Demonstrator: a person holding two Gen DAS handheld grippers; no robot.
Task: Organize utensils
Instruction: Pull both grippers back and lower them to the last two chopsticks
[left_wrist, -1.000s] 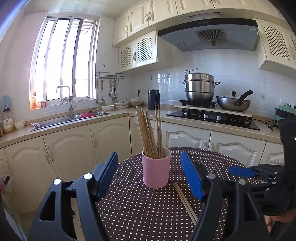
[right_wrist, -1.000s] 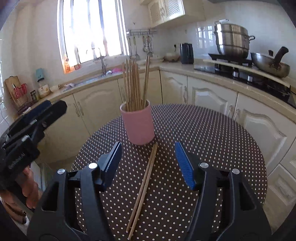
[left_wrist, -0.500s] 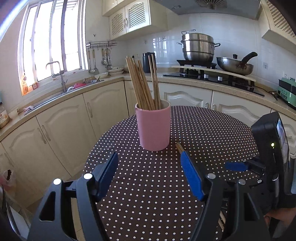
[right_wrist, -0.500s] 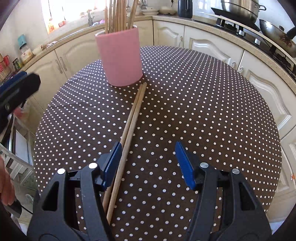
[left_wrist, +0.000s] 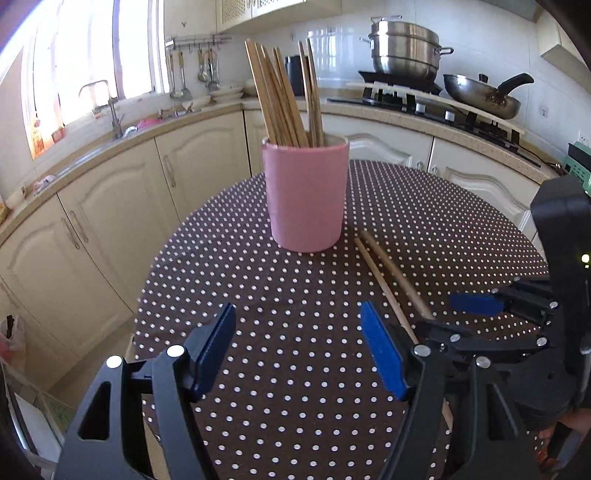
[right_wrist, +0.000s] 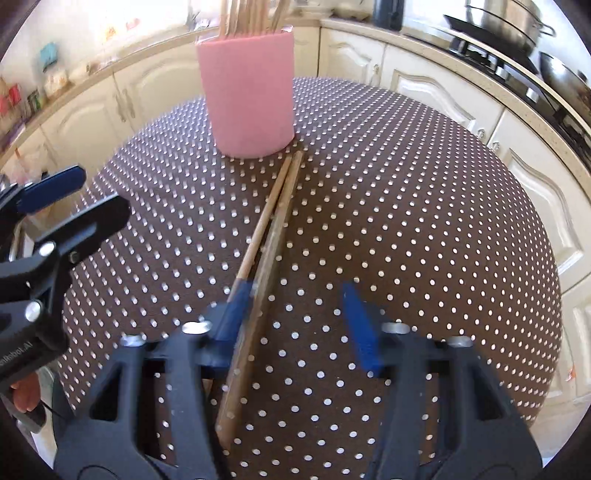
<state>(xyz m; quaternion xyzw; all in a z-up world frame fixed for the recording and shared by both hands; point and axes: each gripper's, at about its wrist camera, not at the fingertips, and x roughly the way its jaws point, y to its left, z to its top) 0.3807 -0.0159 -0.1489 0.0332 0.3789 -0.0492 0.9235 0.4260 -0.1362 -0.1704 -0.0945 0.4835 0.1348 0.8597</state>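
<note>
1. Stands upright on the round dotted surface (left_wrist: 443, 206), toward the far side: a pink cup (left_wrist: 306, 195).
2. Holds a big bunch of wooden chopsticks in the cup (left_wrist: 284, 96), all standing on end and leaning a bit, tops fanned out well above the rim.
3. Seen in the right wrist view too: same pink cup (right_wrist: 248, 88) at the far middle, sticks poking up out of it and cut off by the top edge.
4. Lying flat on the surface, outside the cup: two loose chopsticks (right_wrist: 275, 210), side by side and touching along most of their length.
5. Far ends of the loose pair just beside the cup's bottom, a little to its right; near ends running back toward the right gripper (right_wrist: 295, 317).
6. In the left wrist view, the same loose pair (left_wrist: 384, 269) to the right of the cup, going under the right gripper (left_wrist: 456, 314).
7. Right fingers (right_wrist: 238, 314) part way apart and just been closing, blurred; one loose chopstick between them, close against the left finger; the other stick disappears behind that finger. Not pinching yet, with a wide gap to the right finger.
8. Left gripper (left_wrist: 299, 354) low over the near part of the surface, fingers (left_wrist: 218, 347) spread wide, nothing between them but dotted cloth.
9. Far behind, on the kitchen counter: a steel pot (left_wrist: 404, 46) and a pan (left_wrist: 480, 98) on the stove; cannot tell what is inside.
</note>
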